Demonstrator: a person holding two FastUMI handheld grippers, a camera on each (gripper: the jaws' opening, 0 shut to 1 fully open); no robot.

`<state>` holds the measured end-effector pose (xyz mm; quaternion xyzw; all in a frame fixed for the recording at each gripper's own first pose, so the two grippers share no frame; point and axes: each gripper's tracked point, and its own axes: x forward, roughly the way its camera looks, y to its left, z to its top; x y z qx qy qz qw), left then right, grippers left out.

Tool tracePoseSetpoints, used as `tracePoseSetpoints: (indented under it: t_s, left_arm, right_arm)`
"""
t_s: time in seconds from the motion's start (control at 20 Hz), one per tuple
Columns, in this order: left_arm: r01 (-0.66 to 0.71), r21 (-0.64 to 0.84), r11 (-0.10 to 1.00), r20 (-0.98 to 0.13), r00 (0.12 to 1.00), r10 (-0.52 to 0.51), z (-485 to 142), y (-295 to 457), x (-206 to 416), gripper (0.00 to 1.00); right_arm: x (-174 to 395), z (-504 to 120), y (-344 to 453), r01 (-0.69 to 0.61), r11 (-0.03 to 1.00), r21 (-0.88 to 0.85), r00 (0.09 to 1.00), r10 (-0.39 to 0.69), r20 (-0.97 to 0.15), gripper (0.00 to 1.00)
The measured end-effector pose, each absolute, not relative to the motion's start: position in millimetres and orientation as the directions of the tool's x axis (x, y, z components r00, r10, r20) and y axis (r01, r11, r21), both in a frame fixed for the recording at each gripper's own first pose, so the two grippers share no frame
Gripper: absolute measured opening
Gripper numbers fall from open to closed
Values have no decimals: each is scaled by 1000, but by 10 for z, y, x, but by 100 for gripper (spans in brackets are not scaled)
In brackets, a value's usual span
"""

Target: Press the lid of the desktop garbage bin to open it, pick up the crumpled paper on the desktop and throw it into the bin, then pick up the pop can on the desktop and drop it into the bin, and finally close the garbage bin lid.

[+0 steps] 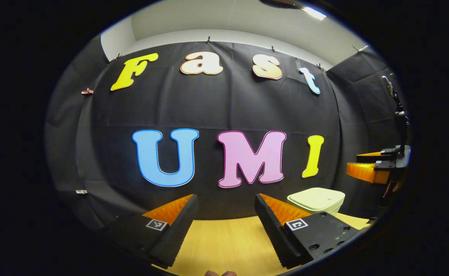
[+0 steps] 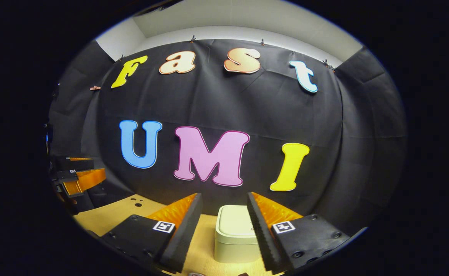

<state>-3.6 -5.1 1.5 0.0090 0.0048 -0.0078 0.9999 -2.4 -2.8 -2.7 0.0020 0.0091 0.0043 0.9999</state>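
Pale wood makes up the table (image 1: 228, 237), most of it cut off by the bottom edge of each view. In the left gripper view, the left tool (image 1: 226, 201) is released, fingers spread over bare table with nothing between them. To its right, the cream garbage bin (image 1: 316, 200) sits near the black cloth wall, lid down, its lower body hidden behind the tool's right finger. Farther right, the right tool (image 1: 364, 165) hangs in the air, partly cut off. In the right gripper view, the left tool (image 2: 79, 174) shows at the far left; the right tool (image 2: 224, 205) is released, and the bin (image 2: 235, 234) sits framed between its spread fingers, untouched.
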Motion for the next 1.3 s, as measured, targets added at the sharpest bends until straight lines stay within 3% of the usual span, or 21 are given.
tracePoseSetpoints:
  t_s: [0.15,0.35,0.5,0.75,1.0,1.1,1.3]
  left_arm:
    - [19,11,1000,-13,1000,-19,15,-49,-29,96]
    - [21,7,1000,-17,1000,-21,9,-46,-6,96]
    - [23,12,1000,-11,1000,-23,3,-48,-7,96]
    - [23,8,1000,-13,1000,-23,-9,-29,-26,96]
    - [27,0,1000,-26,999,-27,-77,-3,-31,96]
    - [28,-3,1000,-24,999,-28,-74,3,-29,96]
    - [31,0,1000,-26,999,-31,-86,2,-40,96]
  right_arm:
    - [-29,-38,-55,-3,1000,7,1000,4,-24,57]
    - [-24,-70,-108,0,999,40,999,2,-44,9]
    - [-34,-130,-109,-36,999,-3,997,35,-72,5]
    - [209,-365,-179,-122,992,-5,949,116,-292,5]
    - [498,-398,-568,-70,997,13,919,70,-389,5]
    - [557,-560,-616,-75,996,45,888,88,-452,8]
    - [665,-954,-607,-73,985,159,794,154,-588,5]
